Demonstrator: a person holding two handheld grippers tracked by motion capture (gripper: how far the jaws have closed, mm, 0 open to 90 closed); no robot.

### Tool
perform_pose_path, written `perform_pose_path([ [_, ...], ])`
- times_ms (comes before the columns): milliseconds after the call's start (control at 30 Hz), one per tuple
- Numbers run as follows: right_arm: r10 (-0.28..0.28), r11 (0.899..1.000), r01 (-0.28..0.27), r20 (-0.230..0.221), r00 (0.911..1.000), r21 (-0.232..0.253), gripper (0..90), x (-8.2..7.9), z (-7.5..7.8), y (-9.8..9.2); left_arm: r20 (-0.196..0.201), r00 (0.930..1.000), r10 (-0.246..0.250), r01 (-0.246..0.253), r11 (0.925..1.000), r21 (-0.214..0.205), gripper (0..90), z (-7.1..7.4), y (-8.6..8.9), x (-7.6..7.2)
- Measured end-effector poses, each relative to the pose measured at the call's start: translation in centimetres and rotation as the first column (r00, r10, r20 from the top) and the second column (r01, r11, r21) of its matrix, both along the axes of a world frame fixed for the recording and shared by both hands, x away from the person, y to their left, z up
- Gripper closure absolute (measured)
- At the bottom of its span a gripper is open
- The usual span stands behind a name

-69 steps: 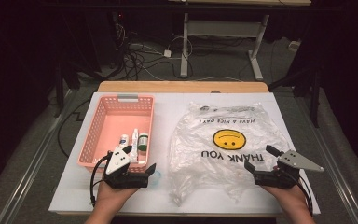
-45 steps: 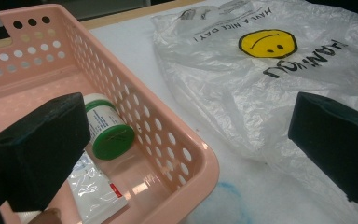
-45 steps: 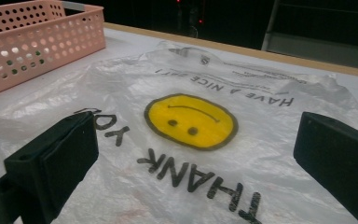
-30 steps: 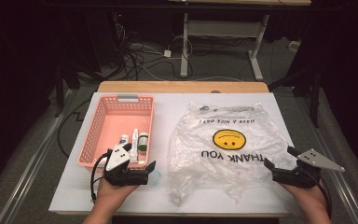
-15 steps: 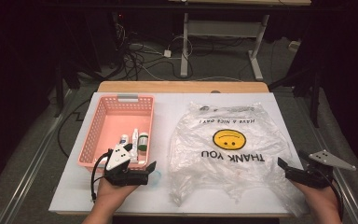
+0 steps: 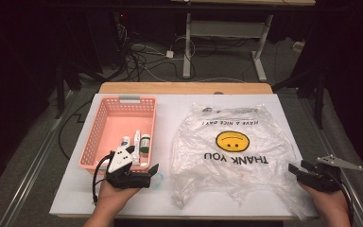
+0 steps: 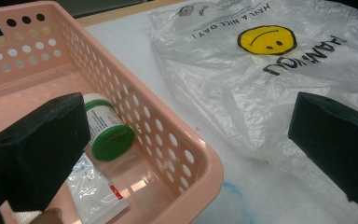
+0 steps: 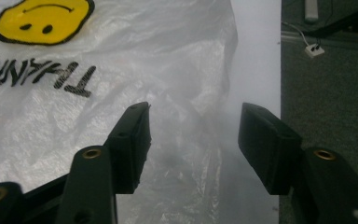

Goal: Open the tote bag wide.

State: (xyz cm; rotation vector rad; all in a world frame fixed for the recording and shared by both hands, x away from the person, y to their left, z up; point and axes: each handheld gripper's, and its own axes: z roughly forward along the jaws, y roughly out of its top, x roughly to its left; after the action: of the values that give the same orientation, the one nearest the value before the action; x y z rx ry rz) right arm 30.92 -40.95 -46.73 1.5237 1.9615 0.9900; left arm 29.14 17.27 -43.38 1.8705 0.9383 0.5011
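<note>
My left hand-held gripper [image 6: 154, 171] sits wide open by the basket [image 6: 94, 142], just as before. My right hand-held gripper [image 6: 293, 169] has slid out to the bag's [image 6: 227, 156] right edge on the table [image 6: 170, 101], and its jaws have just been closing, half shut now with bag between them but not pinched. I think I'm about to grab that edge.

- We take this for a lab or test room, dark beyond one lit table [image 6: 123, 198].
- We see loose cables [image 6: 142, 59] and a plug strip sprawled on the grey floor behind the table's far edge.
- Another bench's metal legs [image 6: 187, 42] stand farther back, on bare carpet.
</note>
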Motion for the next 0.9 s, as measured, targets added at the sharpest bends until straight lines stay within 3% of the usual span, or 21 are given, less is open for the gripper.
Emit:
perform_pose_path([
  [200, 0.006, 1.0, -0.006, -0.035, 0.9994, -0.005, 57.7, 0.2, -0.3, 0.0, 0.0, 1.0, -0.002, 0.002, 1.0, 0.002, 0.0, 0.0, 0.0, 0.0],
  [433, 0.047, 0.998, -0.048, -0.042, 0.998, -0.033, 87.8, 0.1, -0.3, 0.5, 0.0, 1.0, -0.003, 0.003, 1.0, 0.008, 0.0, 0.0, 0.0, 0.0],
  [567, 0.062, 0.997, -0.063, -0.024, 0.9978, -0.033, 89.7, -0.5, 0.1, 0.9, 0.0, 1.0, -0.004, 0.004, 1.0, 0.005, 0.0, 0.0, 0.0, 0.0],
  [900, 0.098, 0.995, -0.098, 0.051, 0.9938, -0.017, 89.7, -4.1, 1.6, 2.7, 0.0, 1.0, -0.005, 0.005, 1.0, 0.005, 0.0, 0.0, 0.0, 0.0],
])
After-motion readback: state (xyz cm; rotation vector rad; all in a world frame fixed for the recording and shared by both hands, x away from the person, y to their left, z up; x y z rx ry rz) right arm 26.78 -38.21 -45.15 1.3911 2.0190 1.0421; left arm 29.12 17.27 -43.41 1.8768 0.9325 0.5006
